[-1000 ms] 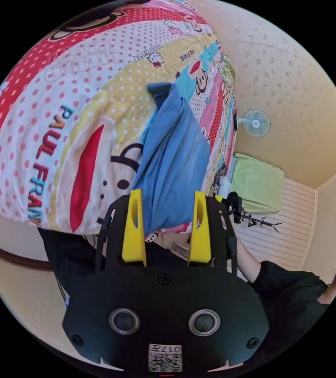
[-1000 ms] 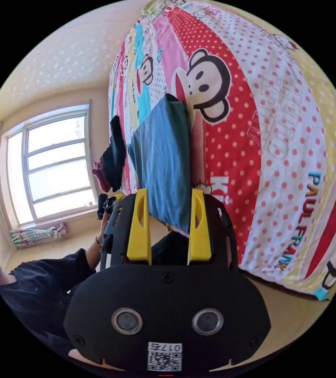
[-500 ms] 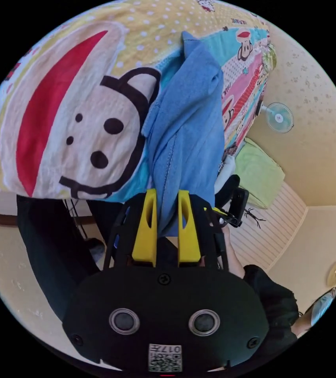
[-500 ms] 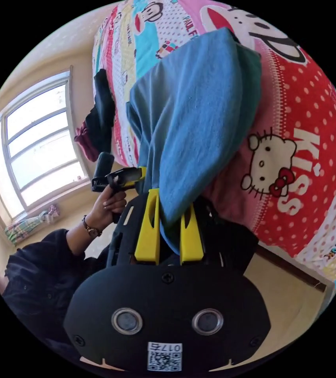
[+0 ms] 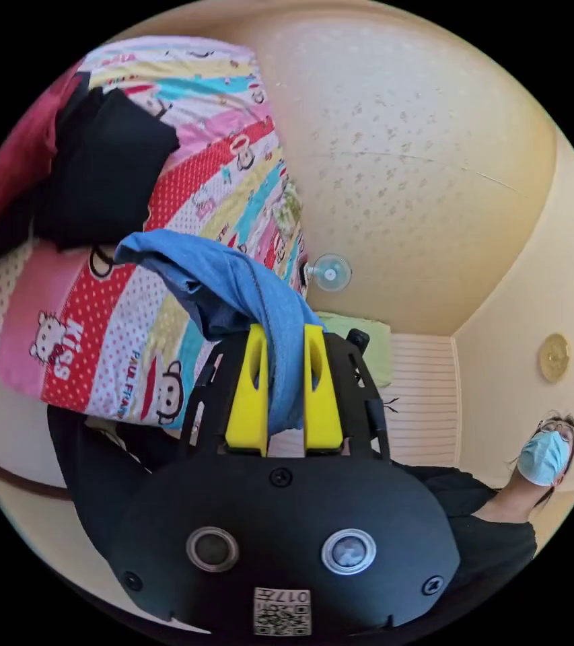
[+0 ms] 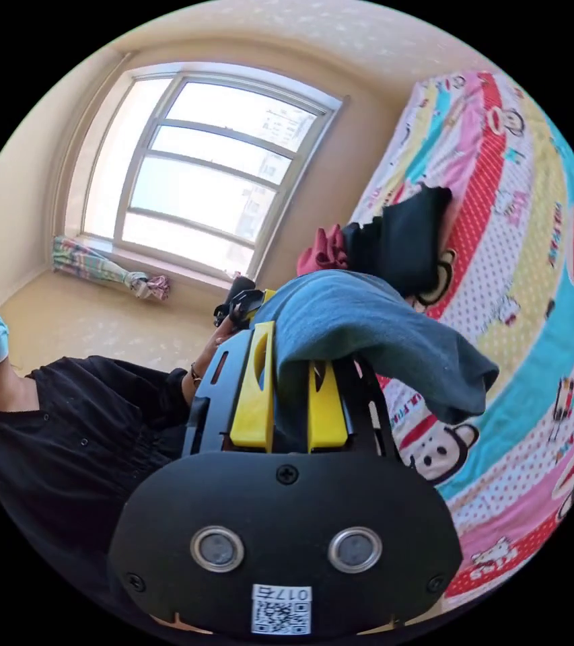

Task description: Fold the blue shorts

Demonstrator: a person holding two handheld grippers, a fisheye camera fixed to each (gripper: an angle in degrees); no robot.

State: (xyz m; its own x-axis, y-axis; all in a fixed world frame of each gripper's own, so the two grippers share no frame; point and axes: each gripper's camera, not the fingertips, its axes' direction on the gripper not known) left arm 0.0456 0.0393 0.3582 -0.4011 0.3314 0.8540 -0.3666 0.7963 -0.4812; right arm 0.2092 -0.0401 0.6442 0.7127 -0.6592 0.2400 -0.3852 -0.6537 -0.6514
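The blue shorts (image 5: 233, 286) hang in the air above the cartoon-print bed (image 5: 98, 336). My left gripper (image 5: 284, 333) is shut on one edge of them, the cloth pinched between its yellow jaws and draping away to the left. In the right gripper view the blue shorts (image 6: 381, 336) drape over and to the right of my right gripper (image 6: 290, 336), which is shut on another edge of them. The other gripper (image 6: 243, 306) shows just behind the cloth, held in a hand.
A pile of black clothes (image 5: 98, 168) and a dark red garment (image 5: 4, 175) lie on the bed. A person in black with a face mask (image 5: 542, 457) stands beside the bed. A window (image 6: 199, 182), a wall fan (image 5: 330, 272) and a green cushion (image 5: 367, 343) are around.
Both grippers closed on the shorts' edges and lifted them off the bed. Both cameras swung round, bringing walls, window and the clothes pile into view.
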